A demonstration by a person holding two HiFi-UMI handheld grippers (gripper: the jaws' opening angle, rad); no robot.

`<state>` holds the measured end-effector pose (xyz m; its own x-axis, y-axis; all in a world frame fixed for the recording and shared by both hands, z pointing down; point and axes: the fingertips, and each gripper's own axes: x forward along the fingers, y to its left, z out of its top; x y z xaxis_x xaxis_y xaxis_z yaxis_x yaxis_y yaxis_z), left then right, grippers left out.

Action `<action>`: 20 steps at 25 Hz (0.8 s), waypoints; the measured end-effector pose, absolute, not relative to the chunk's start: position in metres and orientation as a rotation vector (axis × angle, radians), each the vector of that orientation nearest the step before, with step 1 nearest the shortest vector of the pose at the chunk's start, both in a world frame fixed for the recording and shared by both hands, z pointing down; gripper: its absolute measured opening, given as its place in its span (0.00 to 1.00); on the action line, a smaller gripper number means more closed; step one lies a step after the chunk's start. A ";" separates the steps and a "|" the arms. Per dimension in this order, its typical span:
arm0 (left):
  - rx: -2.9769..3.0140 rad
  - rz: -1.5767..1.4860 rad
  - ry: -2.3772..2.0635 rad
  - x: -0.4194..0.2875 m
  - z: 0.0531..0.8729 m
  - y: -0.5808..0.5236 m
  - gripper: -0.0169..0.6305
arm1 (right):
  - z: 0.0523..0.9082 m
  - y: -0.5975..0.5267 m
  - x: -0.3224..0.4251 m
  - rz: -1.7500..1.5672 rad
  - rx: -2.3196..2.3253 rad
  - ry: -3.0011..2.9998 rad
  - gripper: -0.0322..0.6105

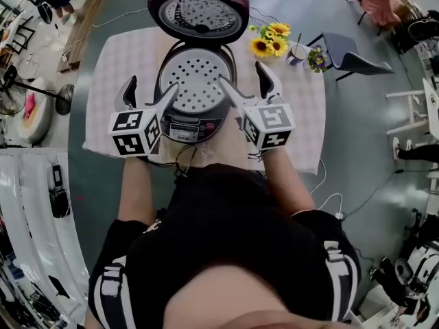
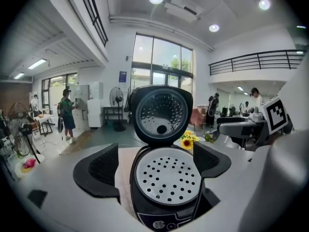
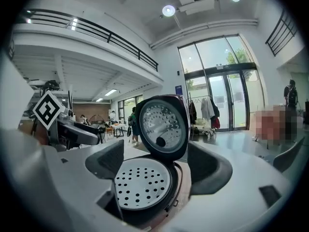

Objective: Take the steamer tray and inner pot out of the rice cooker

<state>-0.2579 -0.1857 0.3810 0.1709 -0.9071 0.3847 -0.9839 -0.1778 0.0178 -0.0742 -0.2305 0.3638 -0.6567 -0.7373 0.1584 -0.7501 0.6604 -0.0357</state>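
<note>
Head view: left tool and right tool, jaws wide apart and empty, either side of the open rice cooker on the desk. Steamer tray sits in its mouth; inner pot hidden beneath. Risk: a one-sided pinch on the thin rim tilts the tray or jams it.

1 rice cooker, 1 steamer tray

We see a table w/ a pale checked cloth over it. The cooker sits approx. mid-table, lid up, nearer the front edge. Far right corner: sunflowers, a cup just beside them, and a small flower bunch at the very edge.
</note>
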 end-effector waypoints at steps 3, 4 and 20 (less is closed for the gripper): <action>2.172 0.436 -1.784 -0.269 0.390 -0.195 0.73 | 0.376 -0.237 -0.085 0.176 1.232 -2.698 0.65; 2.173 0.444 -1.774 -0.272 0.393 -0.198 0.73 | 0.381 -0.240 -0.089 0.191 1.228 -2.683 0.65; 2.102 0.722 -1.477 -0.304 0.480 -0.271 0.73 | 0.479 -0.292 -0.111 0.325 1.193 -2.224 0.65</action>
<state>-0.3044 -0.2711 0.4802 0.2826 -0.7008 0.6550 -0.9473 -0.3113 0.0757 -0.1106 -0.2923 0.4794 -0.4253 -0.6772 0.6005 -0.8205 0.5685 0.0599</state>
